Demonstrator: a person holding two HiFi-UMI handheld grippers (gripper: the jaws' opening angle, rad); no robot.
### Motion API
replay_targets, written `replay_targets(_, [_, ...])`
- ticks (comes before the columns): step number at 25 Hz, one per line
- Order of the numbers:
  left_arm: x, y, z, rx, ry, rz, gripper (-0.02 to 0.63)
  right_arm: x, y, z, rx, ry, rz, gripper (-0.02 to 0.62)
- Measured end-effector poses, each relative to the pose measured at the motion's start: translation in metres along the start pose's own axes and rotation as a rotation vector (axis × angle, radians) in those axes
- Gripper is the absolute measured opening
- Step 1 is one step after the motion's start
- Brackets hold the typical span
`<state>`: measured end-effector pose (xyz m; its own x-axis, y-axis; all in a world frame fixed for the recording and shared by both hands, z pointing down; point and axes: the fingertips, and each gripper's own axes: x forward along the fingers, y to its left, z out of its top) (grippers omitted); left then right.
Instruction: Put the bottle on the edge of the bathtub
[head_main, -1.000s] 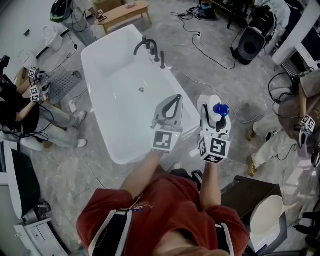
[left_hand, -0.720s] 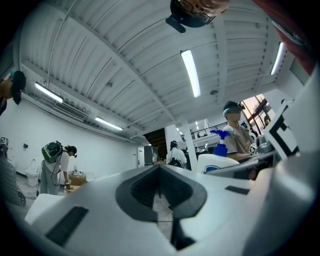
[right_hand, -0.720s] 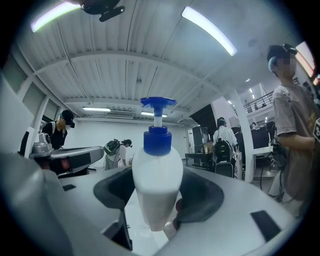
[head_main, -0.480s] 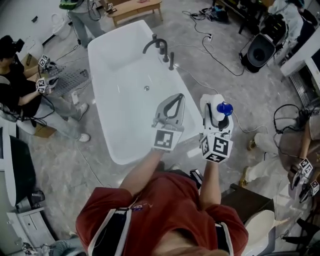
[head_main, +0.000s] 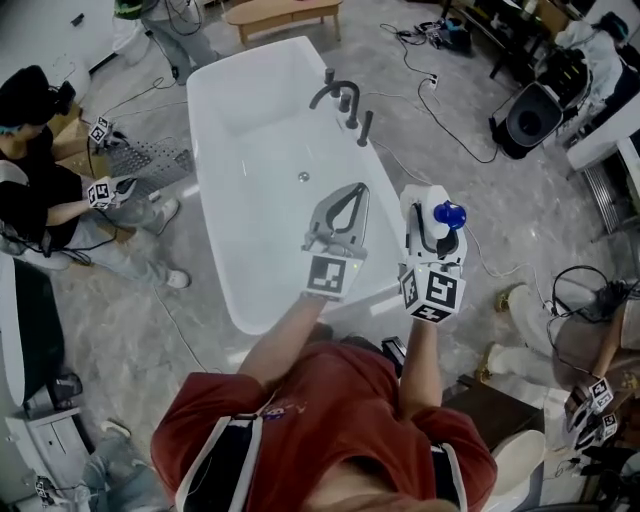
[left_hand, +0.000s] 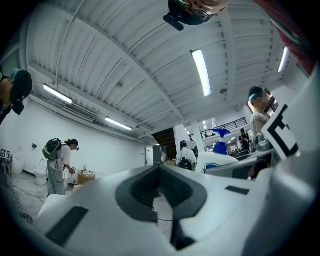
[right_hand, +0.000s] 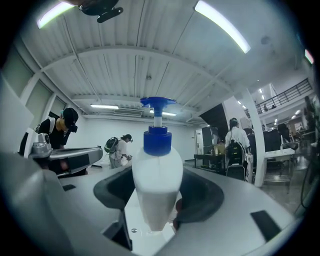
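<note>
Right gripper (head_main: 430, 210) clamps white bottle (right_hand: 157, 175), jaws part-open around it. Left gripper (head_main: 348, 195) alongside, jaws together, empty. Bathtub (head_main: 215, 120) below both.

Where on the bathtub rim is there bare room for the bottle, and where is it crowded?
On the bathtub, the whole left rim is bare, and so is the right rim from the faucet to the near end. The faucet crowds the right rim's far half.
</note>
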<state>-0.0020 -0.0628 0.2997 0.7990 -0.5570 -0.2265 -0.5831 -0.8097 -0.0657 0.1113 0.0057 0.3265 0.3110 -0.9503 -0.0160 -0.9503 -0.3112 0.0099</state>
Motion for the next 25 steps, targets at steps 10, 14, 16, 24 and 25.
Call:
replay_targets(10, [0.001, 0.033, -0.02, -0.013, 0.02, 0.078, 0.015, 0.034, 0.013, -0.018, -0.006, 0.033, 0.045, 0.268])
replay_targets(14, [0.007, 0.042, -0.031, -0.011, 0.027, 0.126, 0.015, 0.05, 0.009, -0.032, -0.003, 0.051, 0.078, 0.268])
replay_targets(16, [0.017, 0.044, -0.035, -0.017, 0.032, 0.152, 0.015, 0.061, 0.001, -0.037, -0.007, 0.061, 0.093, 0.268])
replay_targets(24, [0.045, 0.039, -0.056, -0.013, 0.064, 0.229, 0.015, 0.097, -0.025, -0.067, 0.008, 0.113, 0.164, 0.268])
replay_targets(25, [0.048, 0.04, -0.058, -0.01, 0.065, 0.236, 0.015, 0.101, -0.027, -0.07, 0.01, 0.118, 0.17, 0.268])
